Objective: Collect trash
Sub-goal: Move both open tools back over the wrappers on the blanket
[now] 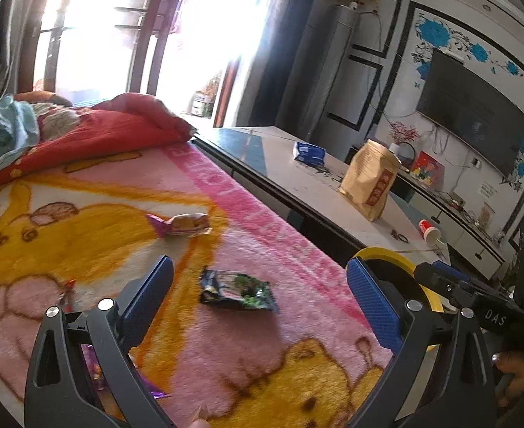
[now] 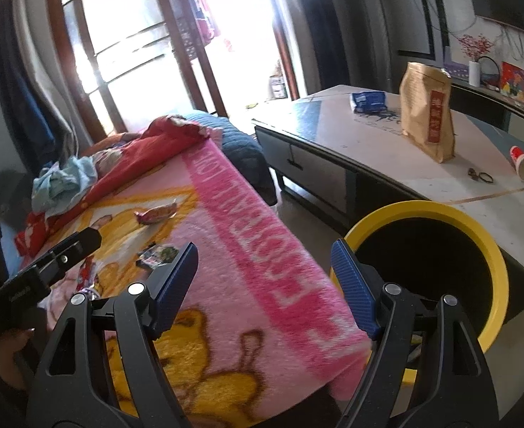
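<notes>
Your left gripper (image 1: 260,296) hangs over the pink and yellow blanket (image 1: 226,349) on the bed, its blue fingers (image 1: 148,296) spread wide with nothing pinched between them. Just ahead of them, between the tips as the left wrist camera sees it, lies a dark green snack wrapper (image 1: 237,290), flat on the blanket and not touched by either finger. Farther out on the blanket sits a pink and white candy wrapper (image 1: 180,225), well clear of the dark one. A purple wrapper (image 1: 148,388) peeks out under your left finger frame; how much of it there is, the frame hides.

Your right gripper (image 2: 263,278) is also spread open and empty, poised over the blanket's pink edge, with the yellow-rimmed bin (image 2: 490,249) just beside its right finger. The bin stands between the bed and the low worktop (image 2: 333,135). On that worktop a tan paper bag (image 2: 426,121) stands upright, a blue packet (image 2: 367,101) lies beyond it, and a red paper cup (image 2: 522,166) lies on its side near the edge.
</notes>
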Motion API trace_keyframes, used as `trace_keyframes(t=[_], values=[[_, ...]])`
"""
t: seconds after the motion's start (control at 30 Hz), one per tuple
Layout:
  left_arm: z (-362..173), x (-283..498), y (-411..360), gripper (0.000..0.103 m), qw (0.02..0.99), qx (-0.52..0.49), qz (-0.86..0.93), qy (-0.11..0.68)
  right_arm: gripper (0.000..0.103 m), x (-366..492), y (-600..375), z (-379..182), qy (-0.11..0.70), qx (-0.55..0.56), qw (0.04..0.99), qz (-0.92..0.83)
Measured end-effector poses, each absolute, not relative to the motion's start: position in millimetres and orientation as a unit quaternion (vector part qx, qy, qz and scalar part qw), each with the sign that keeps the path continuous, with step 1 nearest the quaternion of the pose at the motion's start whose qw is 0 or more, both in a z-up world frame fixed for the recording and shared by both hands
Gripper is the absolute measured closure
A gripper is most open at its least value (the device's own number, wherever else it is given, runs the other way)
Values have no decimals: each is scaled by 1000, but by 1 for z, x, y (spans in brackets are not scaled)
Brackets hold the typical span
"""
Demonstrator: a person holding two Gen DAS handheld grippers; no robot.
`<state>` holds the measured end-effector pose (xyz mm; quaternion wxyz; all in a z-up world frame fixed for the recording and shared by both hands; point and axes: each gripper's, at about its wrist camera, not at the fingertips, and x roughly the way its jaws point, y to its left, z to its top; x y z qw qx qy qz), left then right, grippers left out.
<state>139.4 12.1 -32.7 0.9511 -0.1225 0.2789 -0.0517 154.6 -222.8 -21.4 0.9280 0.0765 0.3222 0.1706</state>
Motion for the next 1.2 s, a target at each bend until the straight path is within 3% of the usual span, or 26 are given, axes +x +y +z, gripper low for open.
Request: trace_keyframes(t=[0.9, 1.2], values=[[-61, 93, 85, 10, 933, -158, 14, 322, 34, 172, -131, -49, 355, -10, 902, 245], [-76, 89, 86, 37, 922, -159, 2, 354, 34, 185, -98, -65, 368, -64, 887, 273]])
